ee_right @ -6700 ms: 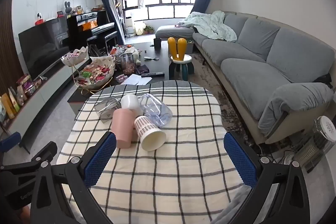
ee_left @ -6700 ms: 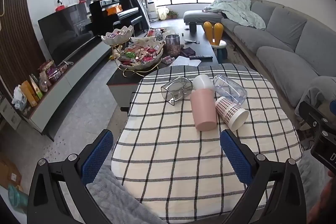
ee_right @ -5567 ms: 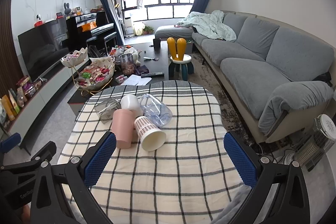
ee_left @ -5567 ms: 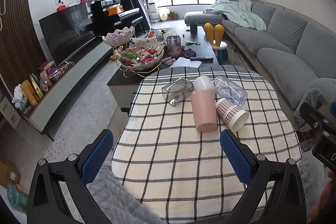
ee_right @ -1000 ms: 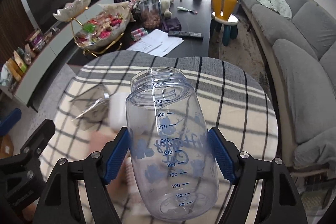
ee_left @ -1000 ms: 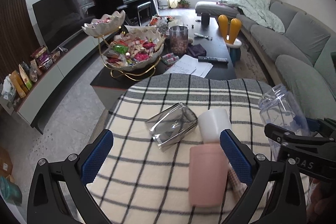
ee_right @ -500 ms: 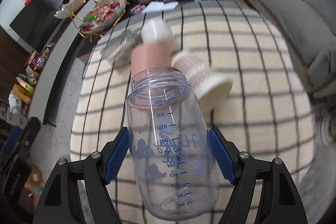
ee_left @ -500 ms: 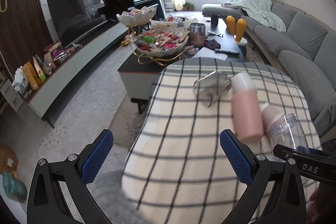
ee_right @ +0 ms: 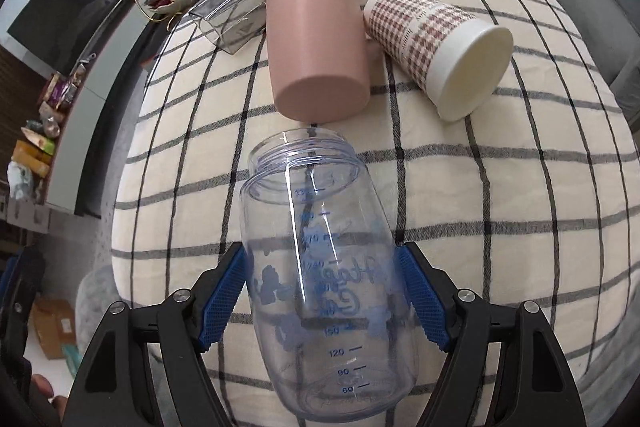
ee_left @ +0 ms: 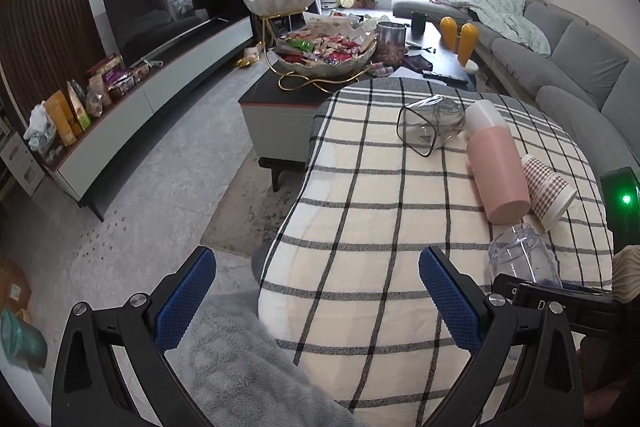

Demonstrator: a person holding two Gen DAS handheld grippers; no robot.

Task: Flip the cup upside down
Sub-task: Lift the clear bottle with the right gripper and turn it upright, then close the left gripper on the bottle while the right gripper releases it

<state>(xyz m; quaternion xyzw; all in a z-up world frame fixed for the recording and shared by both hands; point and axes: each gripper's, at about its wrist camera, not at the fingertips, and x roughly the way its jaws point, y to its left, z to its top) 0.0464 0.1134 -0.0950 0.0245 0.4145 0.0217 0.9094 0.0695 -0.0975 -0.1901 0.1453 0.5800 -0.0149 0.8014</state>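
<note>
right wrist view: the right gripper (ee_right: 322,291) pinches the clear cup (ee_right: 320,267) across its belly, held over the checked surface (ee_right: 500,227). its long axis runs straight out from the gripper — mouth leading, toward the pink cup (ee_right: 316,43) just beyond, base nearest the camera. turning it mouth-down likely needs a forward pitch. the left gripper (ee_left: 316,307) hangs spread and empty, farther from the pink cup.

left tongs (ee_left: 316,301) spread wide, right tongs (ee_right: 322,301) clamped, tipped downward
</note>
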